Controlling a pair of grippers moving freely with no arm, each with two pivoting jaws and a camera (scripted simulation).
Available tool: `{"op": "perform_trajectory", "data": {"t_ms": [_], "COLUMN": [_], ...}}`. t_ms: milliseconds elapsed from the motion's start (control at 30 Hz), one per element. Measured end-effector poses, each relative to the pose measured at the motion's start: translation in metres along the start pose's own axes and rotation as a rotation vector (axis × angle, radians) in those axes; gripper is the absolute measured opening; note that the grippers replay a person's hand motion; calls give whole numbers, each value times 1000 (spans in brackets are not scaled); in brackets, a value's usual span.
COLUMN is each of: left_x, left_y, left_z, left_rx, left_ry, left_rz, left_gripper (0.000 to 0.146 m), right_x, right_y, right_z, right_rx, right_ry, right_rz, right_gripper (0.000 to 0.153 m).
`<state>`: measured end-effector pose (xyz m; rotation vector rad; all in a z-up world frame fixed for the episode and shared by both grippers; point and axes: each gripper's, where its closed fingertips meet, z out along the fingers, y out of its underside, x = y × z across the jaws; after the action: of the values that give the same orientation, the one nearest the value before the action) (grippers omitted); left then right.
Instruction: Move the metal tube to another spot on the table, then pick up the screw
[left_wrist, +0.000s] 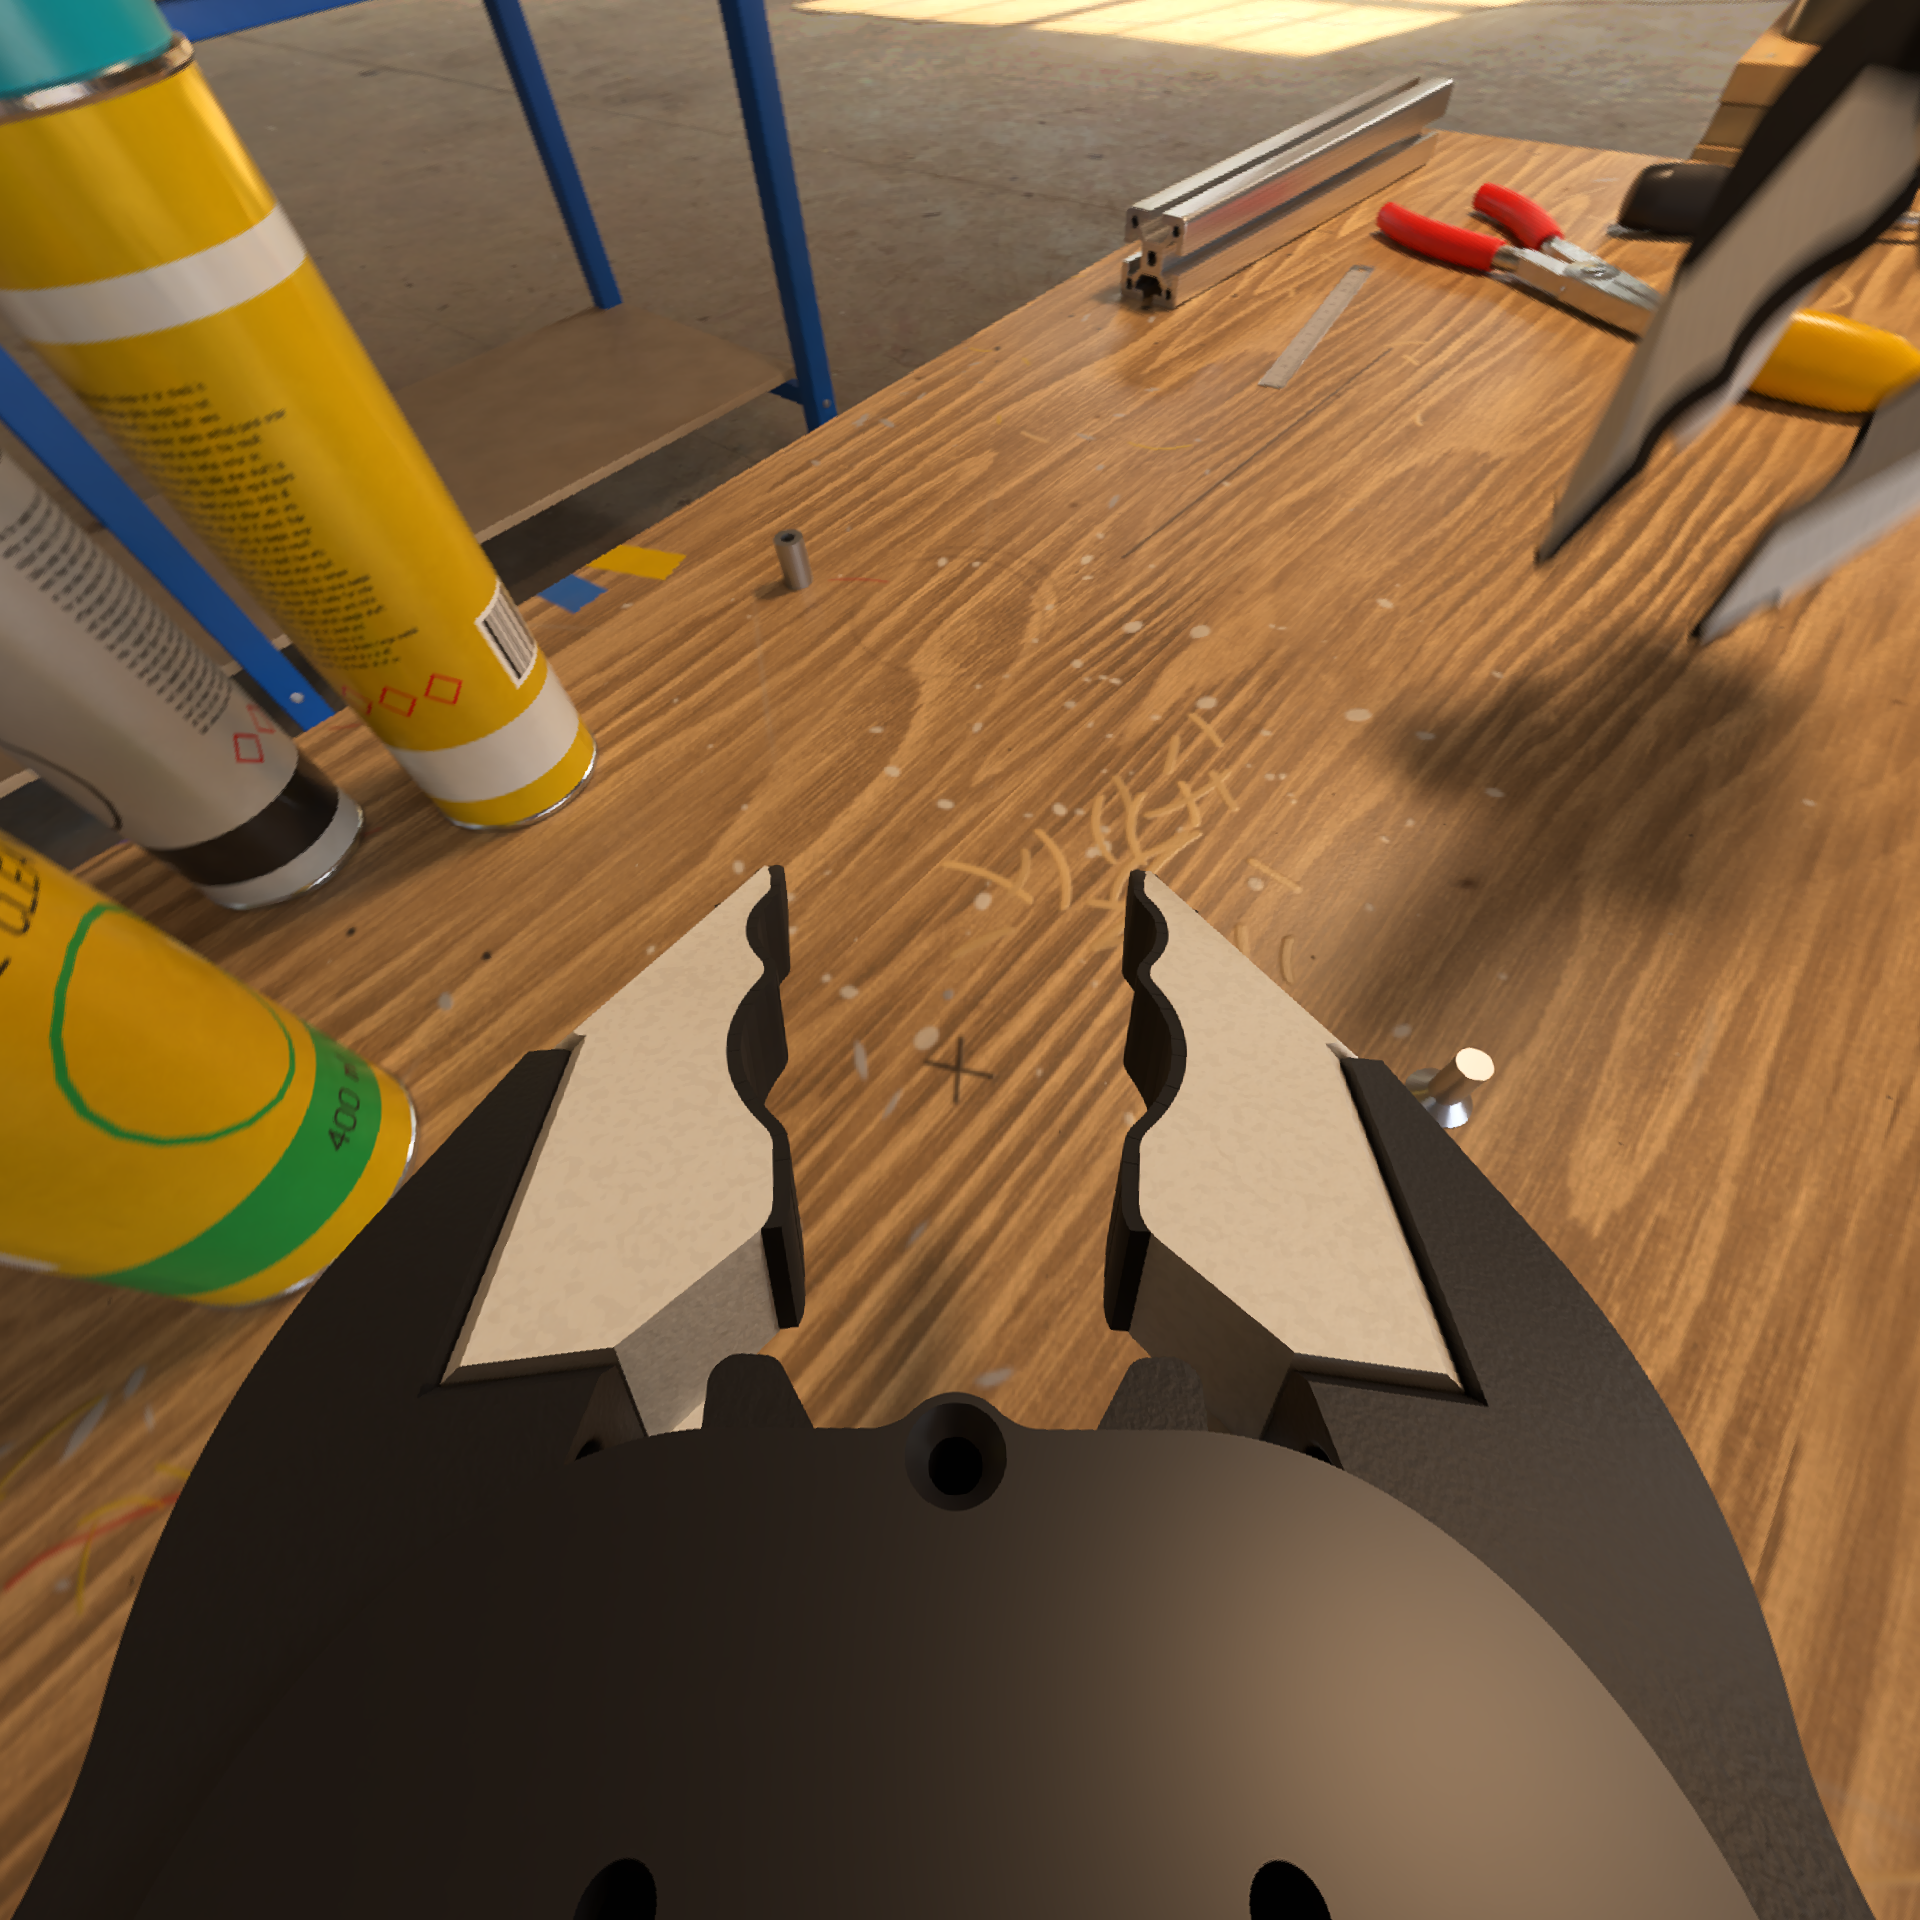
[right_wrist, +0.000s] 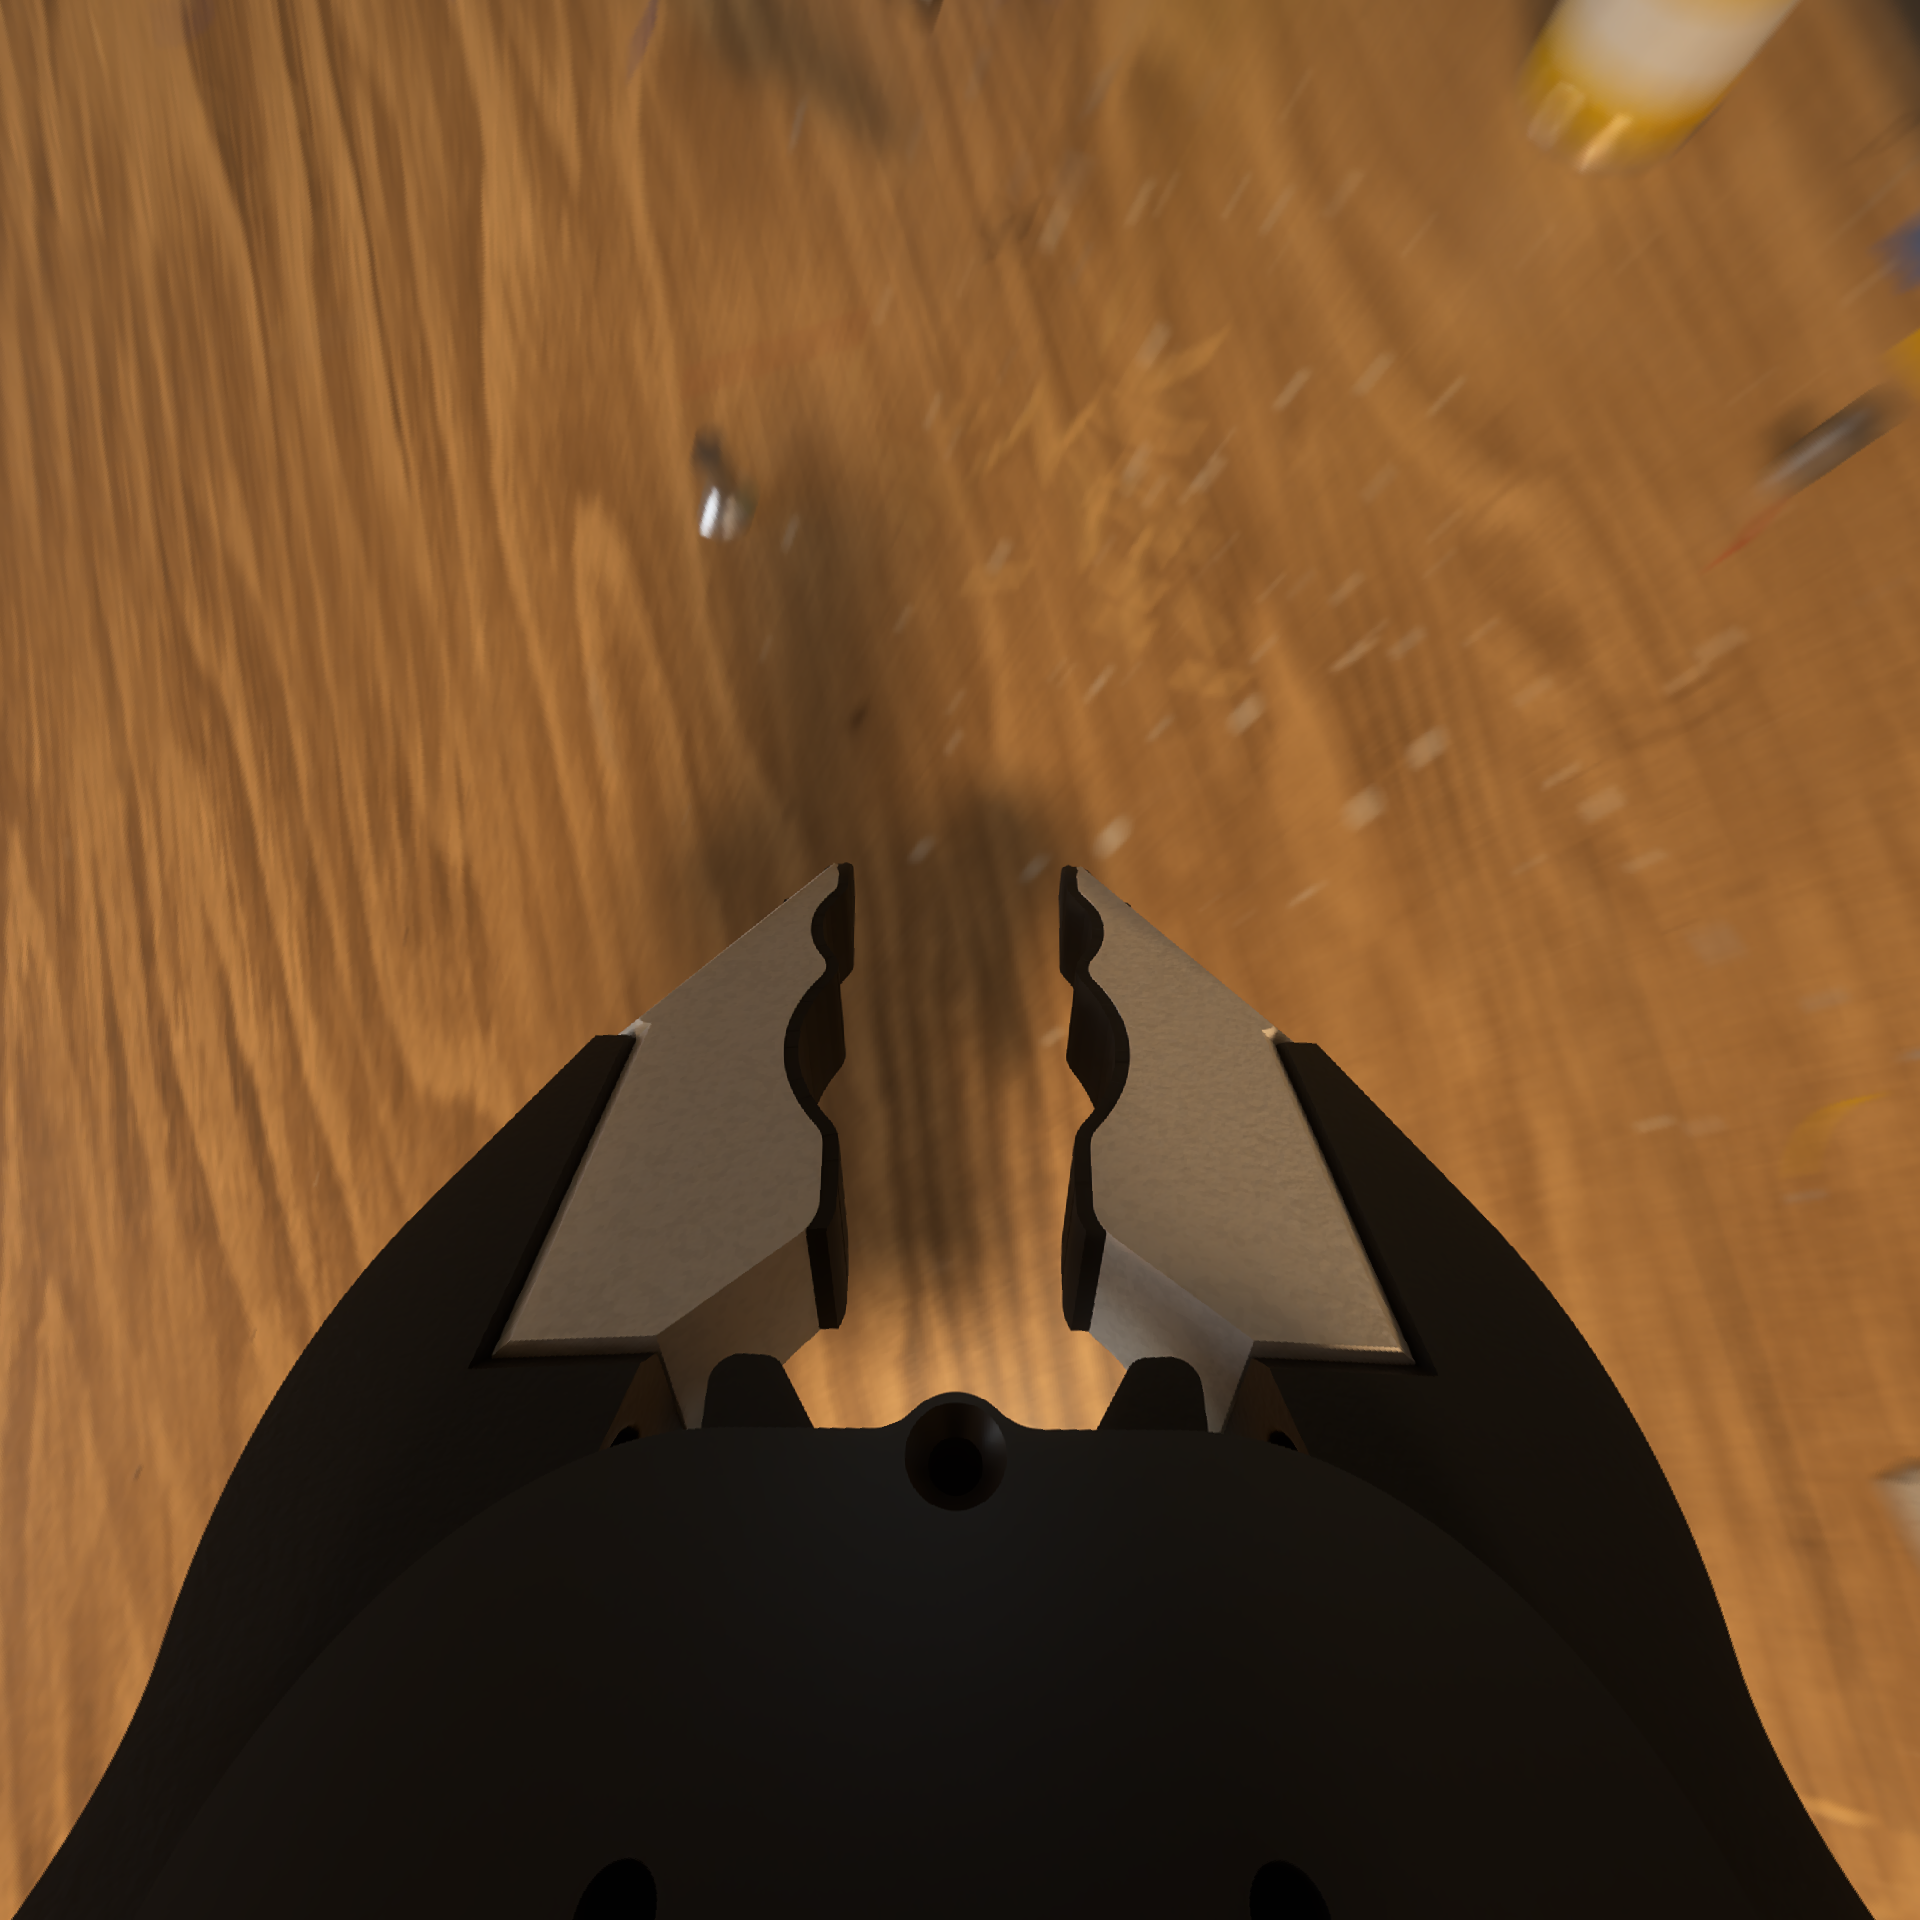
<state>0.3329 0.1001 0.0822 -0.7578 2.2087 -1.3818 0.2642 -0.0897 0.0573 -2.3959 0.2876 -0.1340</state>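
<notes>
Wood grain fills both views, and we hold nothing. Nearest in the left wrist view, our left gripper (left_wrist: 956, 904) has its jaws well apart over a bare patch of table (left_wrist: 1351, 1299). The screw (left_wrist: 1449, 1086) lies just beside its right finger, head up and tilted. Farther off, the tube (left_wrist: 793, 559) stands upright near the table edge, past the spray cans (left_wrist: 312, 499). The right gripper (left_wrist: 1662, 540) hangs above the far side, jaws parted and empty; its own view is blurred, with a small metal piece (right_wrist: 717, 499) ahead that looks like the screw, though we cannot be sure.

We judge the tube comes first. We should reach forward and left, keep clear of the cans, straddle the tube low on its sides and close squarely, since a thin upright cylinder may tip or roll off the edge. We should leave the screw alone for now.
</notes>
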Motion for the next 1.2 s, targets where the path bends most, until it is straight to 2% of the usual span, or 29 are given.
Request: {"op": "perform_trajectory", "data": {"t_ms": [100,167,300,400,467,533,600,767,900,1000,1200], "left_x": [0,-2,-8,-10,-12,-13,-14,-10,-9,-8,-8], "left_y": [5,5,0,0,2,4,6,9,11,11,12], "left_z": [-3,-5,-11,-14,-15,-16,-16,-13,-12,-12,-12], "left_rx": [14,34,75,87,87,87,89,78,75,75,71], "left_ry": [-31,-54,-95,-103,-109,-115,-111,-84,-70,-69,-69], "left_rz": [-18,-34,-55,-72,-78,-80,-85,-82,-82,-81,-81], "left_gripper": [72,82,96,99,100,99,97,93,91,89,86], "right_x": [45,85,169,217,235,244,250,245,241,241,241], "right_y": [-64,-90,-99,-88,-85,-83,-78,-70,-67,-66,-66], "right_z": [-28,-28,22,70,93,108,115,124,127,127,127], "right_rx": [132,116,-8,-101,-128,-150,-201,-262,-288,-293,-305], "right_ry": [114,183,205,182,145,118,120,74,73,82,104], "right_rz": [-25,-60,-9,18,111,193,213,287,288,286,261], "right_gripper": [42,44,54,51,45,36,29,24,21,13,12]}}
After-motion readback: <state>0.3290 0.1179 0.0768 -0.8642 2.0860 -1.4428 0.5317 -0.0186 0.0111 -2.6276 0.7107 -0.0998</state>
